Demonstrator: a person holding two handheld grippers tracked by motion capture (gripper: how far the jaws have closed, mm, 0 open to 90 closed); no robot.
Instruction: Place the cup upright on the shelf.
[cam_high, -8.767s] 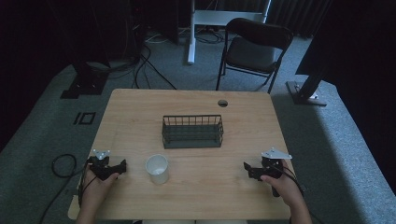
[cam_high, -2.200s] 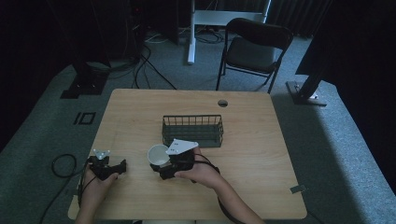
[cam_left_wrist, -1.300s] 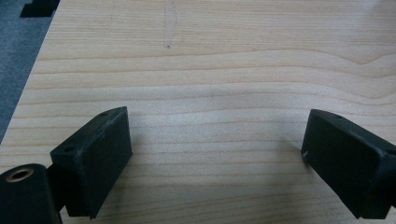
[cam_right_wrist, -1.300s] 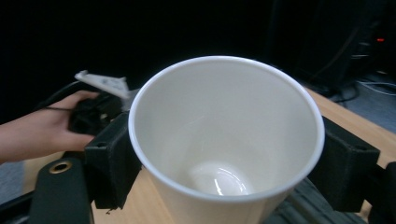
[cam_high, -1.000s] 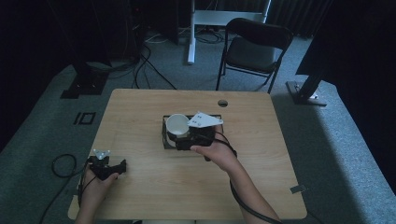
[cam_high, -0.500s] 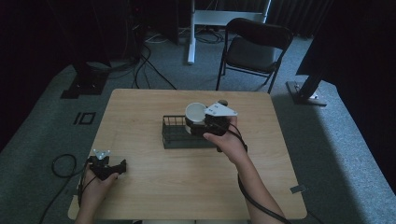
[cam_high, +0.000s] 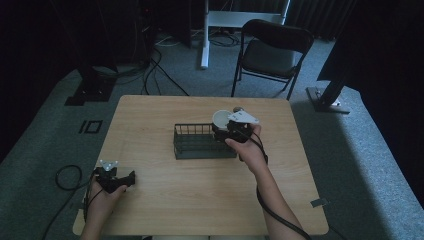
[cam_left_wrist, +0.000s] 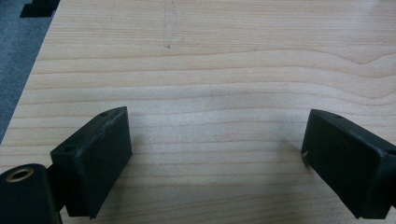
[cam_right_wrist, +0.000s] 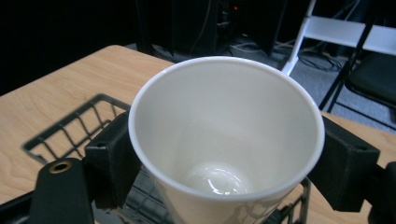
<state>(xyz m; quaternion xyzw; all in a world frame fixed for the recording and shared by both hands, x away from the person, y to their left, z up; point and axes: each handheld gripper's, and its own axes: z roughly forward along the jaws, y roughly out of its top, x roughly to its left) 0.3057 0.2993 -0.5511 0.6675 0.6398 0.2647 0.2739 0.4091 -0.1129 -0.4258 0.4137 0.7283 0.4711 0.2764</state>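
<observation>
The setting was a lab or studio-type workspace, not a home. A plain light-wood table (cam_high: 200, 200) stood alone on grey carpet (cam_high: 360, 165), with a round cable port (cam_high: 237, 109) near its far edge. Black cables (cam_high: 160, 65) ran loose across the floor toward dark equipment stands (cam_high: 92, 85). A black folding chair (cam_high: 272, 52) stood behind the table beside a white metal frame leg (cam_high: 204, 35). Dark curtains (cam_high: 390, 60) enclosed the area, and the lighting was dim.

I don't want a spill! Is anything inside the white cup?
Empty. The right gripper view looks straight into the white cup, showing only its bare white bottom. The right gripper holds it above the wire basket.
</observation>
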